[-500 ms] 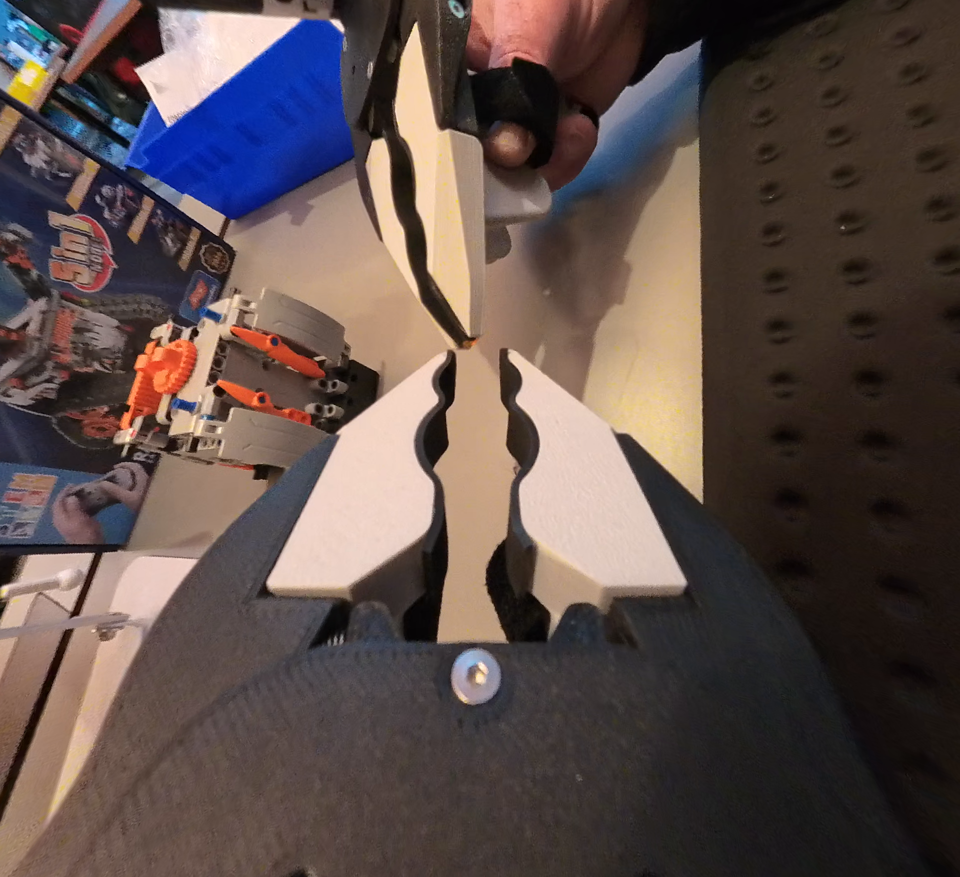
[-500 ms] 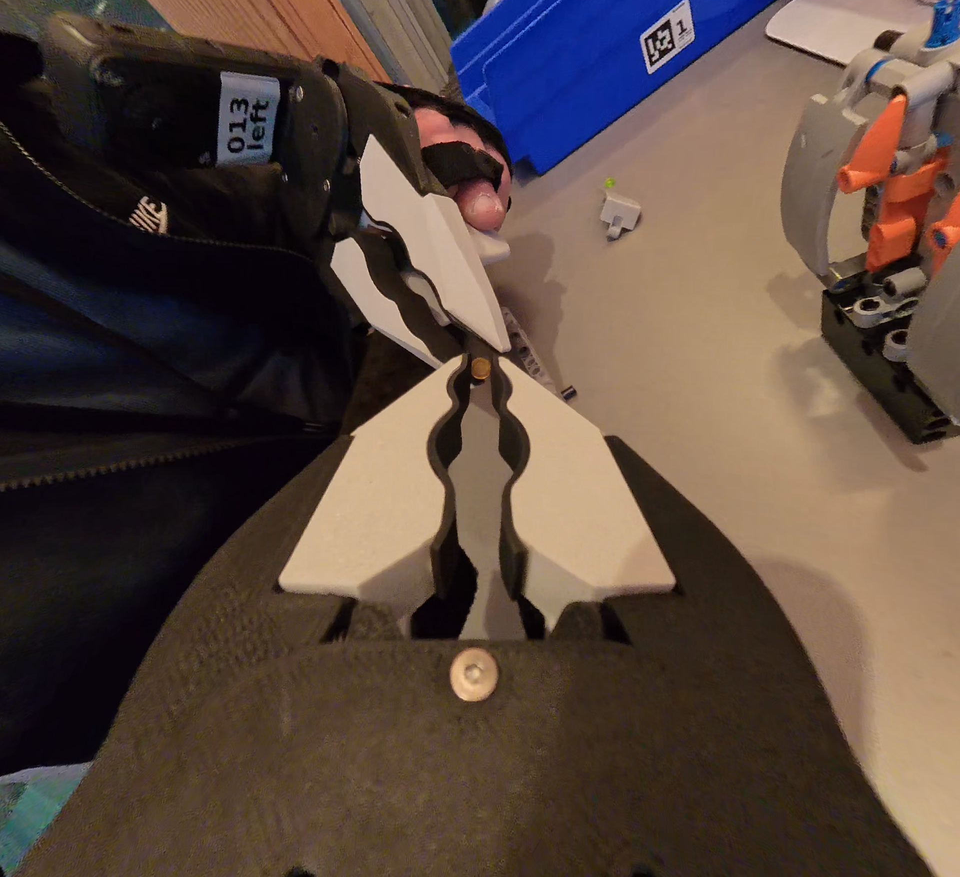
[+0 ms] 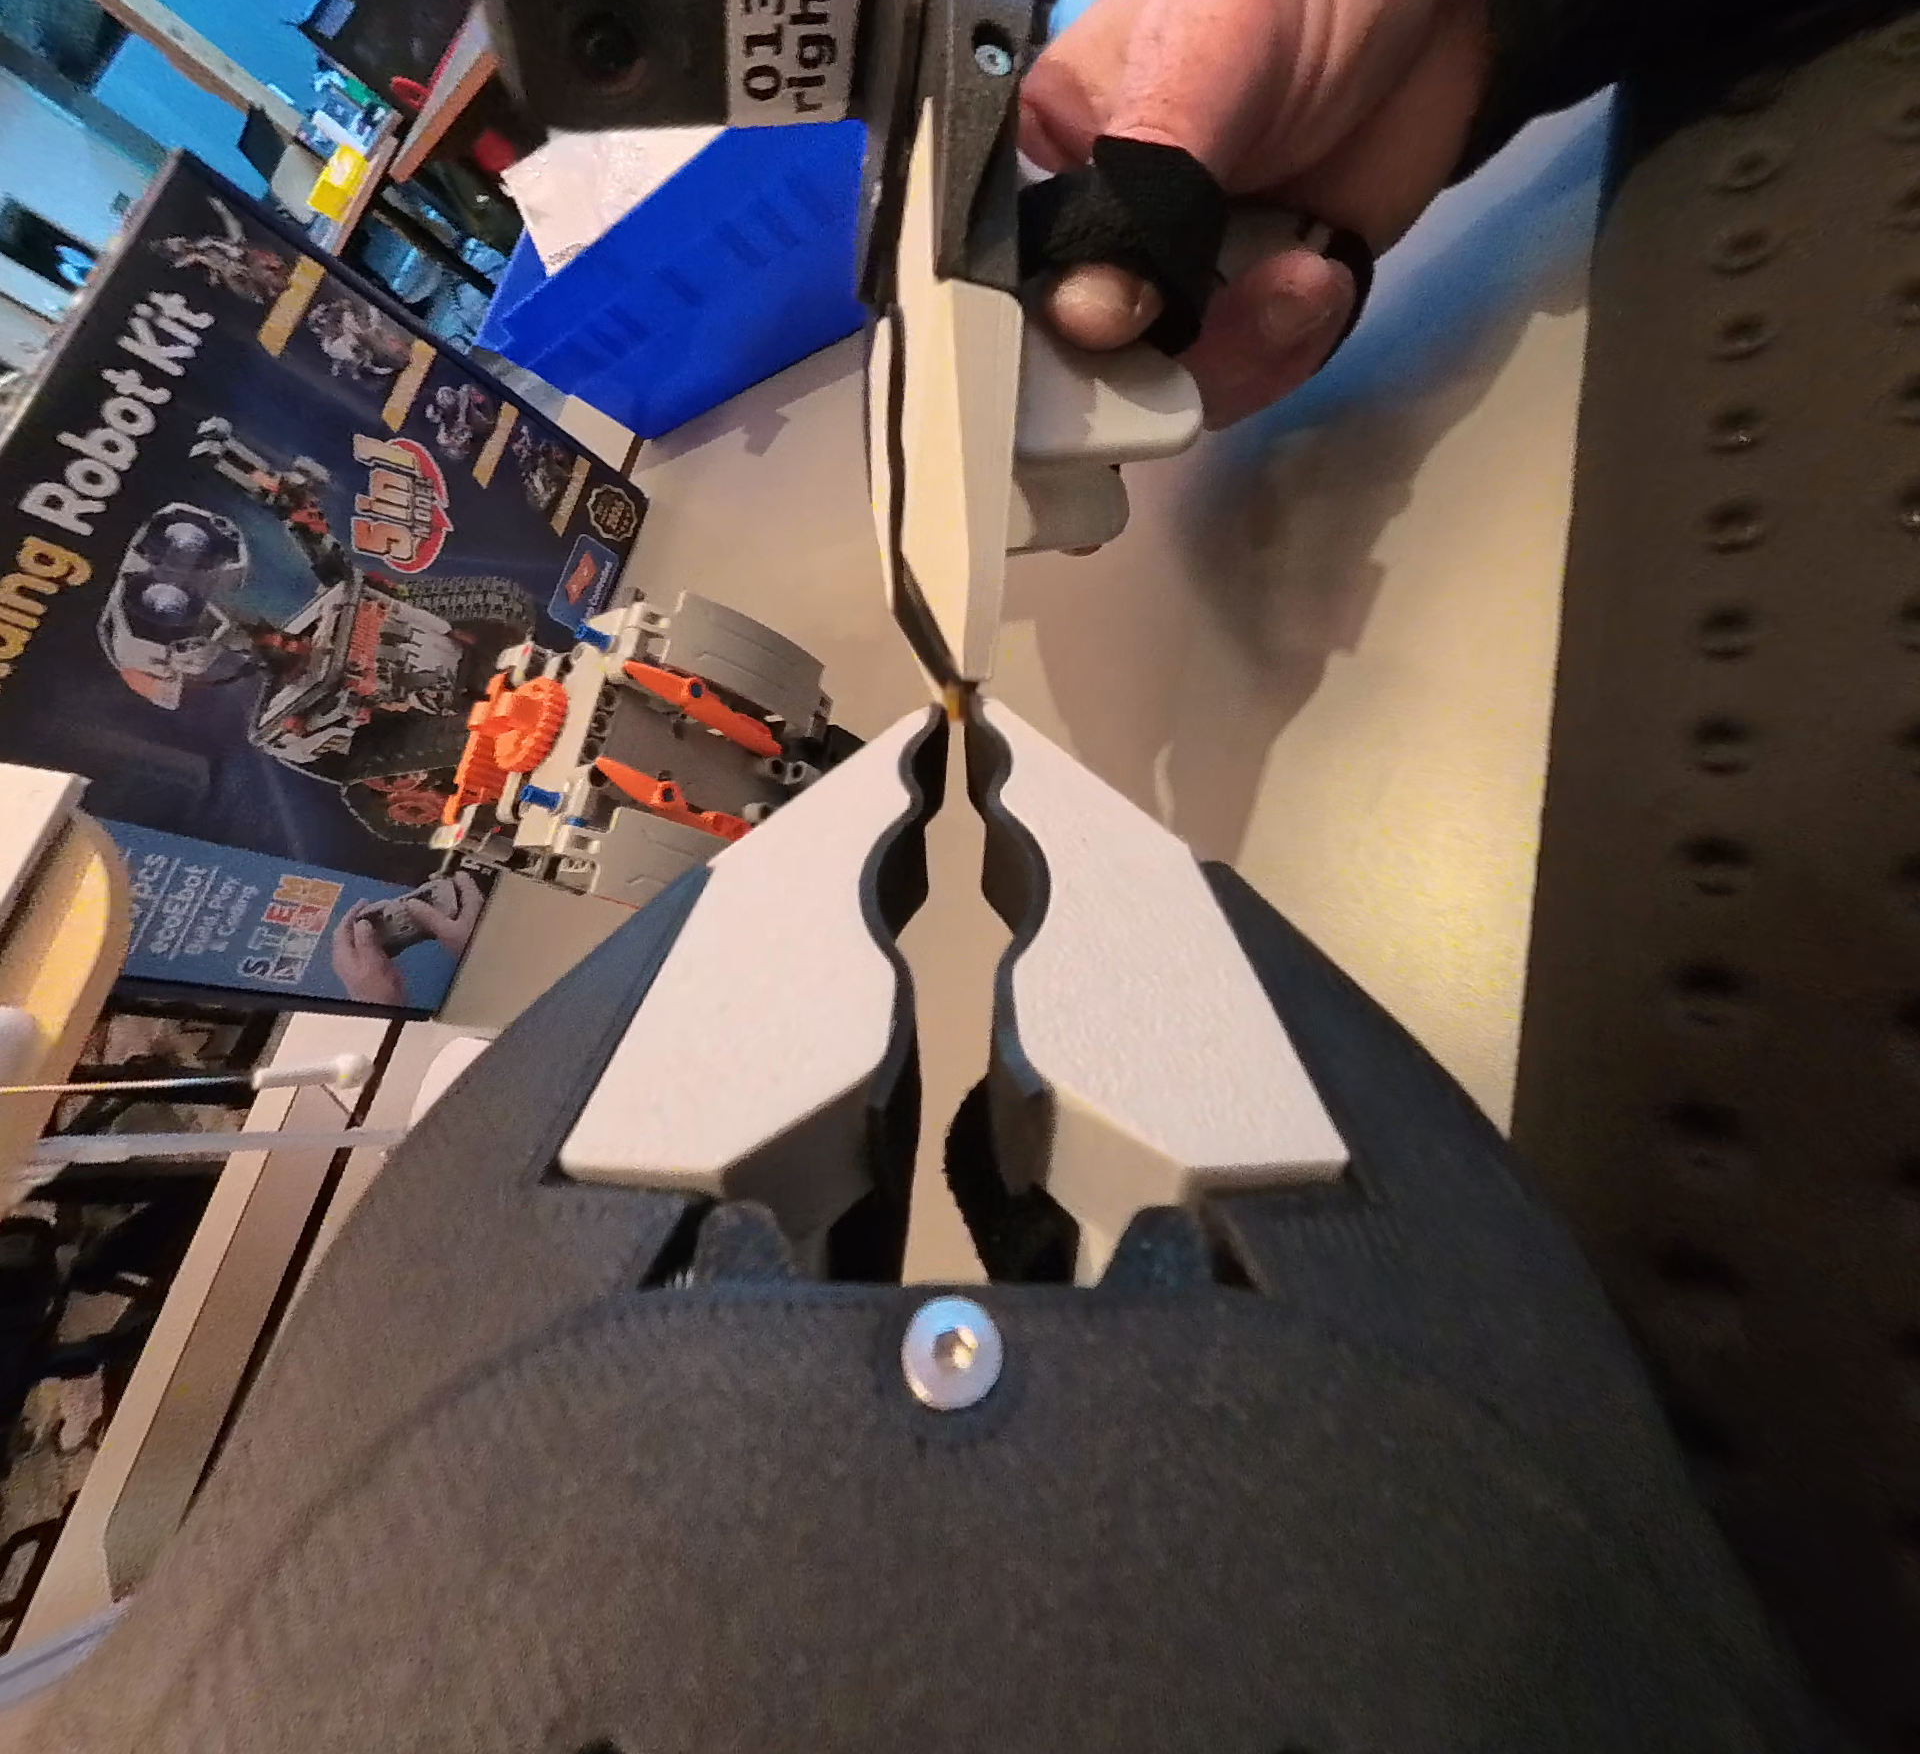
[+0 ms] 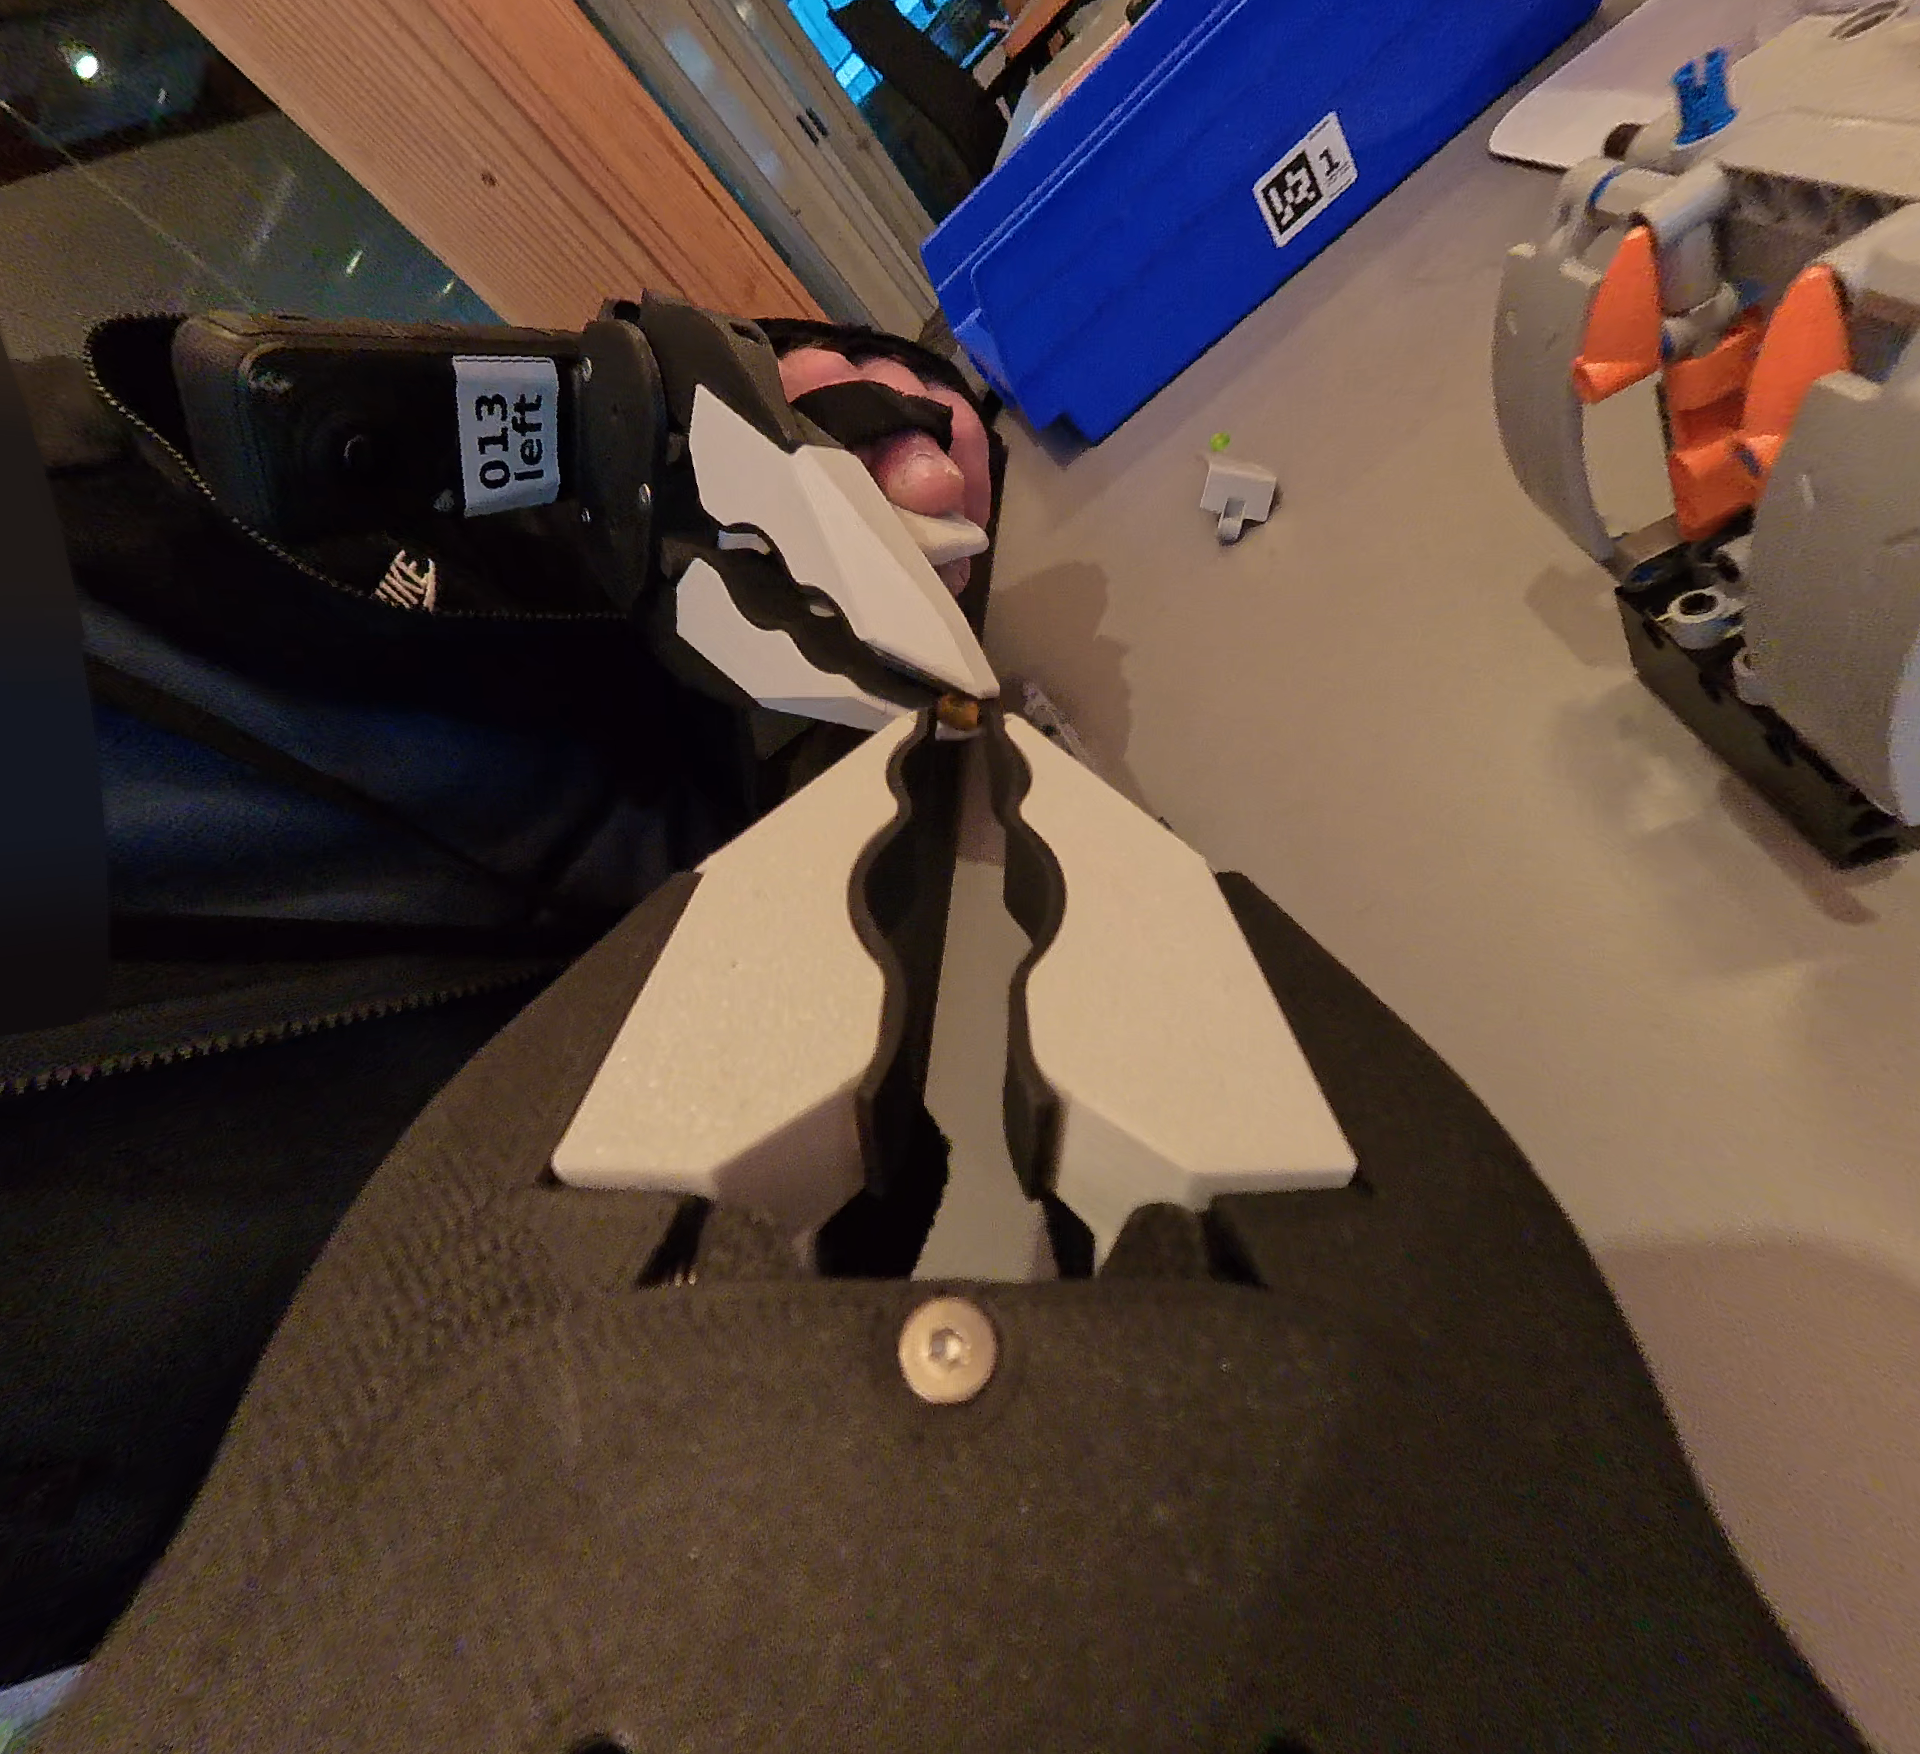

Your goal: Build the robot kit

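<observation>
Both grippers tip to tip above worktop. Left gripper fingers nearly closed, right gripper fingers likewise, both pinching tiny tan-orange pin. Grey-orange brick model at 2 o'clock, blue bin beyond.

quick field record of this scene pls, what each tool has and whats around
left tool: shut on a tiny tan peg, tip to tip with the right tool
right tool: shut on the same peg
surface: grey tabletop
near right: grey and orange brick-built robot model, standing on the tabletop
loose part: small grey brick piece lying on the tabletop by the blue bin
far left: robot kit box behind the model
</observation>
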{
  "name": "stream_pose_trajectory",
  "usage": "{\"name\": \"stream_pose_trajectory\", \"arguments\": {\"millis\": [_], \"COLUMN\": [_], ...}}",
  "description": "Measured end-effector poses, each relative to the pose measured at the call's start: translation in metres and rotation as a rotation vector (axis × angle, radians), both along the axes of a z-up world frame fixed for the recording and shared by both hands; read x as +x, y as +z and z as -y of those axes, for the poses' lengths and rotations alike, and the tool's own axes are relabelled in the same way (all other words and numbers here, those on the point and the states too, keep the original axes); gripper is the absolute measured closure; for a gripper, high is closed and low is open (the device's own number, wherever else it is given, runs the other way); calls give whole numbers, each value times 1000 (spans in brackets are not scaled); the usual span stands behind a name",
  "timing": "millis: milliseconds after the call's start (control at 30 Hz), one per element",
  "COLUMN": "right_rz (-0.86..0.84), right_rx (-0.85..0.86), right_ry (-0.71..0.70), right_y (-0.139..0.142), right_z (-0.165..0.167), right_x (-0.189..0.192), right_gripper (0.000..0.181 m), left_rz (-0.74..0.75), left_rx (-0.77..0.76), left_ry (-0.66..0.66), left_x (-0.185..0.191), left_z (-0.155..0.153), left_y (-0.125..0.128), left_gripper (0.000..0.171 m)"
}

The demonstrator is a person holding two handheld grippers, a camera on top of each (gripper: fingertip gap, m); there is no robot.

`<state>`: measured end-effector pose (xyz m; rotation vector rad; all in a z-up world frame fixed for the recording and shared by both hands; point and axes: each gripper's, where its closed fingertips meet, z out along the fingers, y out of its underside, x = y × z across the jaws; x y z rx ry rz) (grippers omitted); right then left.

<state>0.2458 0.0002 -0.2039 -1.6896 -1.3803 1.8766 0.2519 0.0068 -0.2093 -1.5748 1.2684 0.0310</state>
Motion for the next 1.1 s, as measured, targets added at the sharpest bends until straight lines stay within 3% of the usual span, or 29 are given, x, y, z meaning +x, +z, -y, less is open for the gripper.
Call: {"name": "stream_pose_trajectory", "arguments": {"millis": [633,900,1100], "right_rz": [-56,-63,-68], "right_rx": [-99,-73,-112], "right_ry": [-9,-20,-9], "right_y": [10,11,12], "right_z": [-4,-4,-4], "right_x": [1,1,1], "right_gripper": [172,181,174], "left_rz": [-49,-55,-60], "left_rx": [121,153,165], "left_ry": [52,86,79], "left_x": [3,-1,1], "left_z": [-4,-8,-7], "left_y": [10,14,14], "left_gripper": [171,170,171]}}
